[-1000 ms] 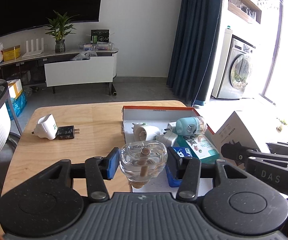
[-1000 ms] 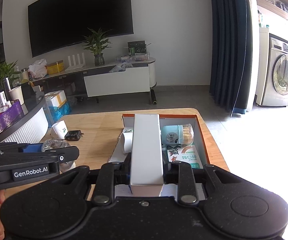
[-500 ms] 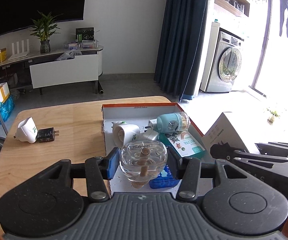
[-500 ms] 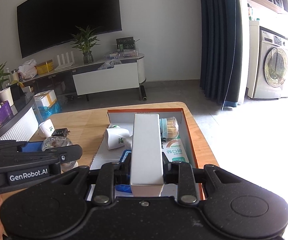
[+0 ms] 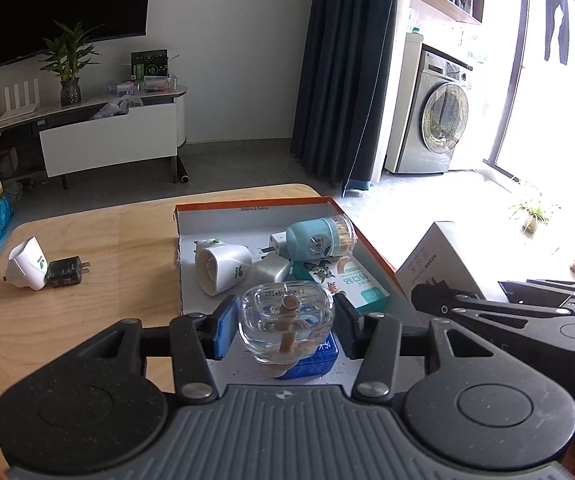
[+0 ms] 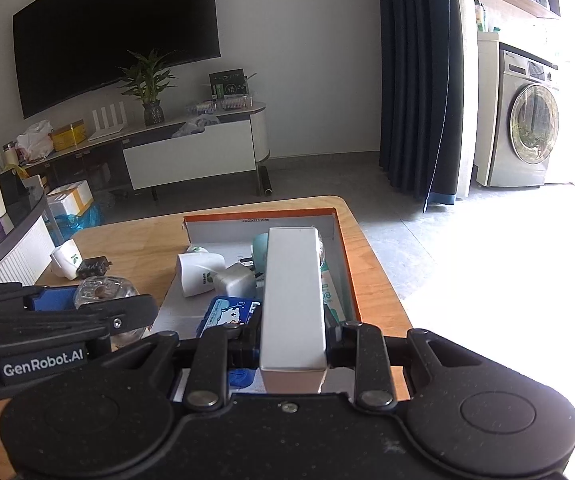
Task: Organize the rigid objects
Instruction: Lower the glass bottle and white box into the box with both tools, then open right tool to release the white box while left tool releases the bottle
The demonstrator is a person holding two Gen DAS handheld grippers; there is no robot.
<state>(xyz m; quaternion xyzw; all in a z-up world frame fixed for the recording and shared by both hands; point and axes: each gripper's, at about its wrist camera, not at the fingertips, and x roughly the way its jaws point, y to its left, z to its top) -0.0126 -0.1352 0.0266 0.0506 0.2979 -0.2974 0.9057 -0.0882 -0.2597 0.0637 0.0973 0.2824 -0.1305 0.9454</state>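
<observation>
My left gripper is shut on a clear glass bottle with a tan wick, held over the near end of the orange-rimmed box. My right gripper is shut on a long white carton, held over the box's right side. The box holds a white plug-in heater, a white adapter, a teal toothpick jar, a green packet and a blue case. The bottle also shows in the right wrist view.
A second white plug-in heater and a black charger lie on the wooden table to the left. The table's right edge runs just past the box. A TV stand, curtain and washing machine stand beyond.
Both grippers have moved forward and rightward over the box with their loads still held. The bottle now hangs over the blue case; the carton sits further over the box's right side.
</observation>
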